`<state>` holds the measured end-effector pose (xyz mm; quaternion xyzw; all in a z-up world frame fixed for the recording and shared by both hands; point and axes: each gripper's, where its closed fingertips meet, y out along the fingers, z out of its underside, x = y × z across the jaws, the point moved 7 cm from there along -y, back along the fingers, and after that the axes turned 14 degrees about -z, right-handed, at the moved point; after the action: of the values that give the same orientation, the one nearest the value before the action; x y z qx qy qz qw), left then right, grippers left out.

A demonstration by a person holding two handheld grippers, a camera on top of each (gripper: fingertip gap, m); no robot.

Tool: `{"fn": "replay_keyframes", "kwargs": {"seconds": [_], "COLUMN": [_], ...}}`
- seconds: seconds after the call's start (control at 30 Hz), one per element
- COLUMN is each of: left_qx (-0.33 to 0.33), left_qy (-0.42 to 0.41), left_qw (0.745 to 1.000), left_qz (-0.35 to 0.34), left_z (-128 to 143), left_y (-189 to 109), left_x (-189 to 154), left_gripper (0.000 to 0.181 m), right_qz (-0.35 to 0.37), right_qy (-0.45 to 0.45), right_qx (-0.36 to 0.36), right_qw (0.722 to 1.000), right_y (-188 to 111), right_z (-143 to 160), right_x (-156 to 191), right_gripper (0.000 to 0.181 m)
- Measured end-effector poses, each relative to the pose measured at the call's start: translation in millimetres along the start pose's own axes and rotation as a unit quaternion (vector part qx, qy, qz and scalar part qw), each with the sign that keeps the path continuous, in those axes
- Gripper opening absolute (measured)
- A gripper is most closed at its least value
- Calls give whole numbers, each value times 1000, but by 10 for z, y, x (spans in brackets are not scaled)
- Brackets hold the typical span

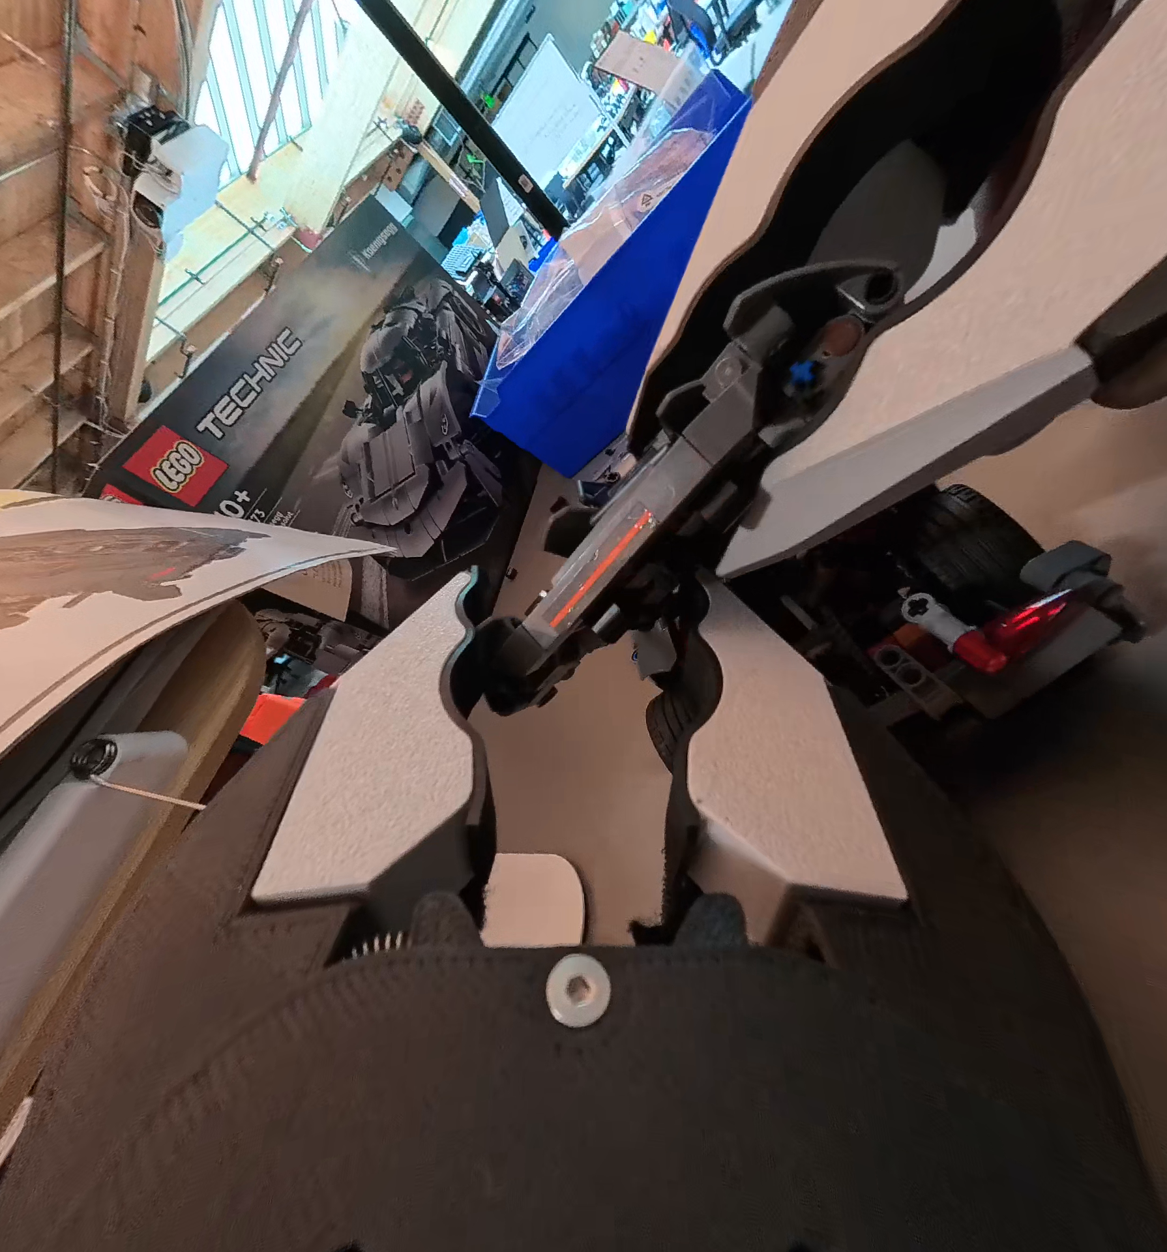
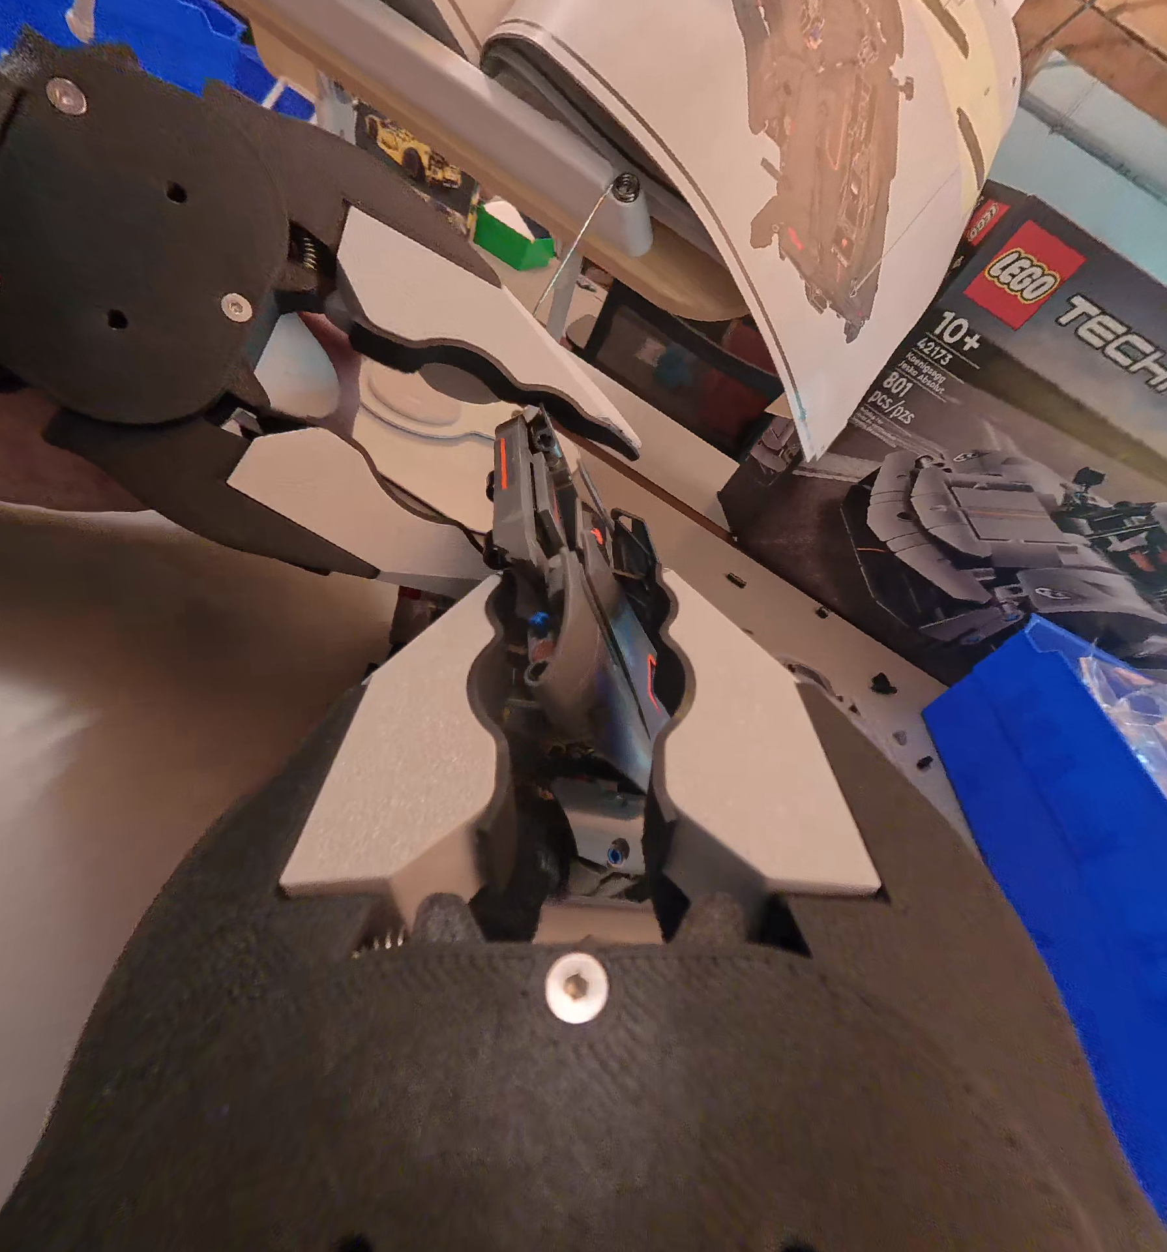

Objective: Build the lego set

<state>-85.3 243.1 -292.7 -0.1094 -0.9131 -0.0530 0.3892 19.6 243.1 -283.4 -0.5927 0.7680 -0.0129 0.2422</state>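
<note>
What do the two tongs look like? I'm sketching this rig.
Both match: the left tongs and right tongs have a rough black body, one silver hex screw in the middle, small springs, and flat pale grey fingers with wavy, black-lined inner edges.

Two grippers (image 2: 581,589) (image 2: 499,488) meet on one grey car-body assembly (image 2: 587,650). One set box (image 2: 1014,488), one blue bin (image 2: 1068,813), one curled instruction sheet (image 2: 838,169) and one partly built car (image 1: 960,610) are visible, plus a few small loose black pieces (image 2: 882,684) on the tabletop.
</note>
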Motion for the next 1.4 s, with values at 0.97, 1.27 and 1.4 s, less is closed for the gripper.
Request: {"fn": "replay_keyframes", "kwargs": {"seconds": [0.97, 1.27, 1.4], "left_qx": [25, 33, 35], "left_qy": [-13, -13, -17], "left_qw": [1000, 999, 999], "left_qz": [12, 26, 25], "left_z": [124, 103, 109], "left_y": [174, 230, 222], "left_x": [-53, -86, -78], "left_gripper": [56, 53, 54], "right_qz": [-184, -187, -180], "right_qy": [28, 20, 13], "right_qx": [27, 10, 6], "right_qw": [982, 982, 984], "right_y": [33, 31, 30], "right_z": [166, 215, 223], "right_x": [-195, -259, -267], "right_gripper": [103, 92, 87]}}
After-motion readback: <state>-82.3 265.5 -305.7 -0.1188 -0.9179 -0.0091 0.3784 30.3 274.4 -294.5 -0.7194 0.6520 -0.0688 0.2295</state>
